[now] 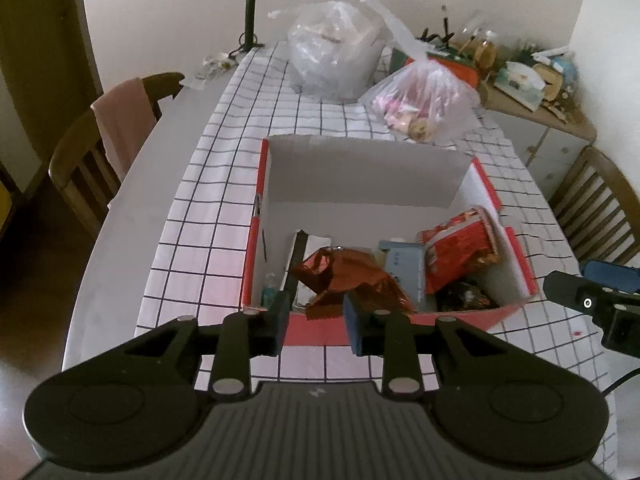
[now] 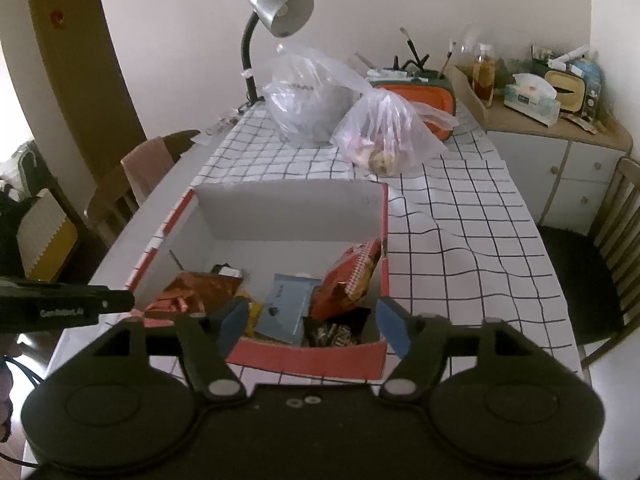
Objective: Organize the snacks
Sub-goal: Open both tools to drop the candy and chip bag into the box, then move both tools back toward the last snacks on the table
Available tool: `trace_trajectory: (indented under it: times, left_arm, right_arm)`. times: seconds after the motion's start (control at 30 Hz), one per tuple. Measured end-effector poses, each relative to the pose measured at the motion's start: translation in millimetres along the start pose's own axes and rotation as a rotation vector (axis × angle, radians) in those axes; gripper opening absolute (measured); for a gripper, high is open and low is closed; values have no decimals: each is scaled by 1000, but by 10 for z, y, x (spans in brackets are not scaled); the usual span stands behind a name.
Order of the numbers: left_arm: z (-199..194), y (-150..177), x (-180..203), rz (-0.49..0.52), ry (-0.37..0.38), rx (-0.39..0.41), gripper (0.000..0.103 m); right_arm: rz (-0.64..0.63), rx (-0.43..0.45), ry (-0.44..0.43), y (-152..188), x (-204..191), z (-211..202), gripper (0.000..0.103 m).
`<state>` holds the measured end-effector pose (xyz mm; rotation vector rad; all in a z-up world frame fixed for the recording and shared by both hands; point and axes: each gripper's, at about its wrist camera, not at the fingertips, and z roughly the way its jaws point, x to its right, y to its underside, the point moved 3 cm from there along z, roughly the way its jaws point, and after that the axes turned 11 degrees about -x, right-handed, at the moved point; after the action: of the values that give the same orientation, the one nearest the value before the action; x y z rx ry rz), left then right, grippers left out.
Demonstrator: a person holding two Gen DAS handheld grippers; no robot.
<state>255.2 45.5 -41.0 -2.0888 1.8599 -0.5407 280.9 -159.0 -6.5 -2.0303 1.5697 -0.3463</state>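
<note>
While both grippers hover at its near edge, red cardboard box (image 2: 304, 356) with white inside on gridded cloth (image 2: 460, 216), crinkly foil snack packets (image 1: 356, 280) heaped at its near end, left gripper (image 1: 316, 320) slightly parted, right gripper (image 2: 312, 320) spread wide, both empty, knotted clear plastic bags (image 2: 380, 136) beyond box.

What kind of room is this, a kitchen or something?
Probably a home dining room: a table under a checked tablecloth, wooden chairs around it, and a cluttered sideboard against the wall.

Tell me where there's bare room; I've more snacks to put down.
Free: the far half of the red-edged white cardboard box, and the checked tablecloth right of it. Crowded: the box's near end with the red snack packet, and around the clear plastic bags.
</note>
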Motion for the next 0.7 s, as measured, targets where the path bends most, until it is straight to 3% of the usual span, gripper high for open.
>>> trace_trajectory:
  times: [0.03, 0.13, 0.17, 0.4, 0.7]
  left_arm:
    - [-53, 17, 3, -1, 6, 10, 35]
    - [-196, 61, -1, -10, 22, 40, 63]
    - [-248, 83, -9, -14, 25, 54, 66]
    - [-463, 231, -67, -19, 52, 63, 71]
    - [-519, 484, -136, -25, 66, 60, 73]
  right_arm:
    - [-1, 6, -5, 13, -17, -47, 77]
    - [7, 27, -20, 54, -53, -205, 84]
    - [10, 31, -24, 70, -58, -245, 84]
    - [3, 42, -28, 248, -119, -502, 99]
    - [-9, -2, -25, 523, -212, -535, 103]
